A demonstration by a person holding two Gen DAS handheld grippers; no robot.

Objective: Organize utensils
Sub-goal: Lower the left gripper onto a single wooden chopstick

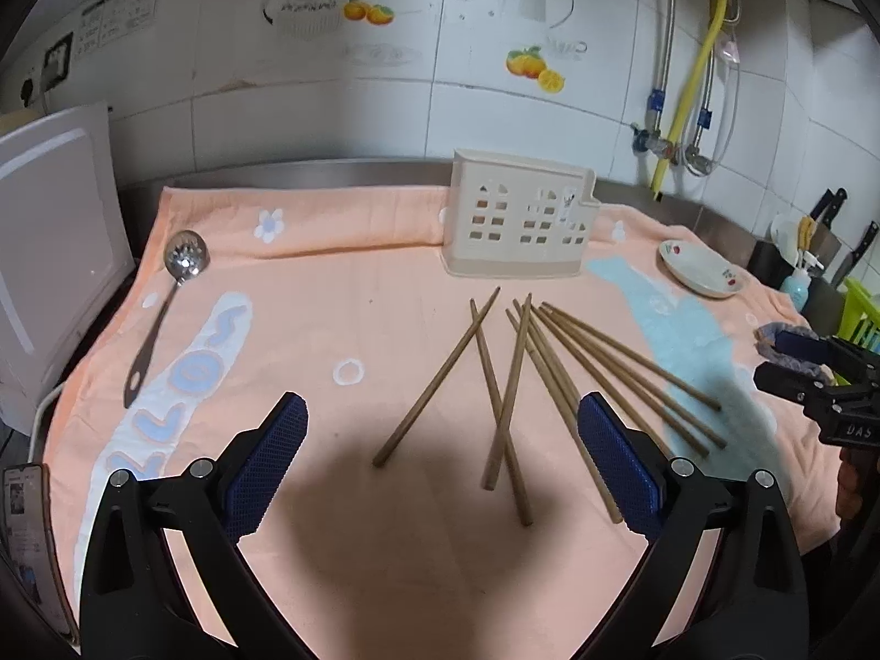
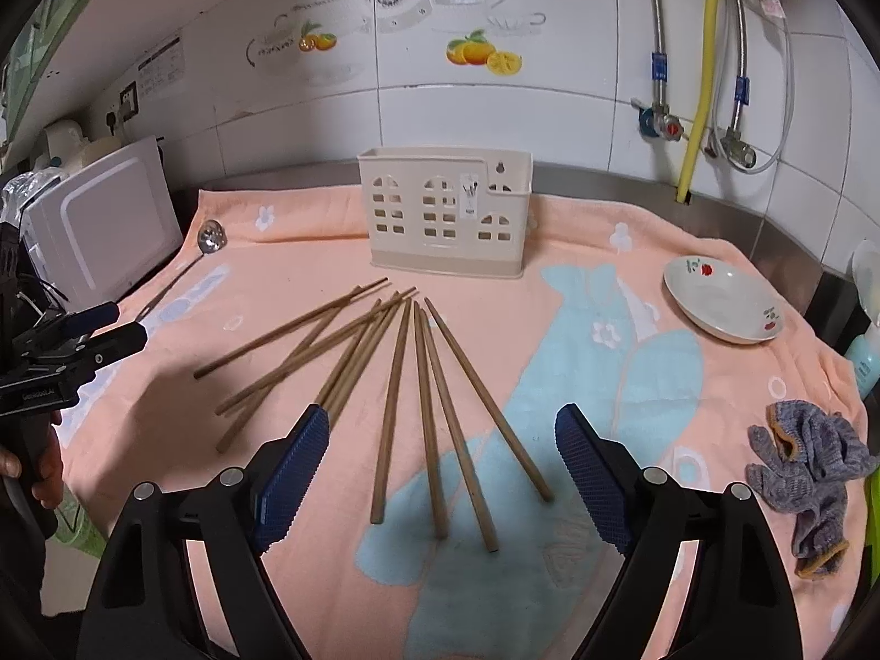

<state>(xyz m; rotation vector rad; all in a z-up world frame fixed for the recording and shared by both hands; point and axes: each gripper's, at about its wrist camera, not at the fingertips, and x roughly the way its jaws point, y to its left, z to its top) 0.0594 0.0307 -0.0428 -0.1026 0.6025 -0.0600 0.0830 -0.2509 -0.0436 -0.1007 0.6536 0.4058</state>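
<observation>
Left wrist view is showing the left gripper (image 1: 443,456) hanging with its jaws wide and nothing pressed between the blue pads, above the near ends of the wooden chopsticks (image 1: 514,379) that are lying fanned on the peach towel (image 1: 357,286). At twelve o'clock the cream utensil holder (image 1: 520,223) is standing upright, well apart from the pile. At ten o'clock a slotted spoon (image 1: 165,297) is lying beside the white appliance (image 1: 55,253). The right gripper (image 1: 792,357) is entering at three o'clock.

Right wrist view is showing the right gripper (image 2: 443,462), also spread wide and gripping nothing, over the chopsticks (image 2: 418,401). Only here is the grey glove (image 2: 808,467) lying in full at four o'clock, and the white dish (image 2: 720,300) is sitting at two o'clock. The left gripper (image 2: 104,327) is reaching in at nine o'clock.
</observation>
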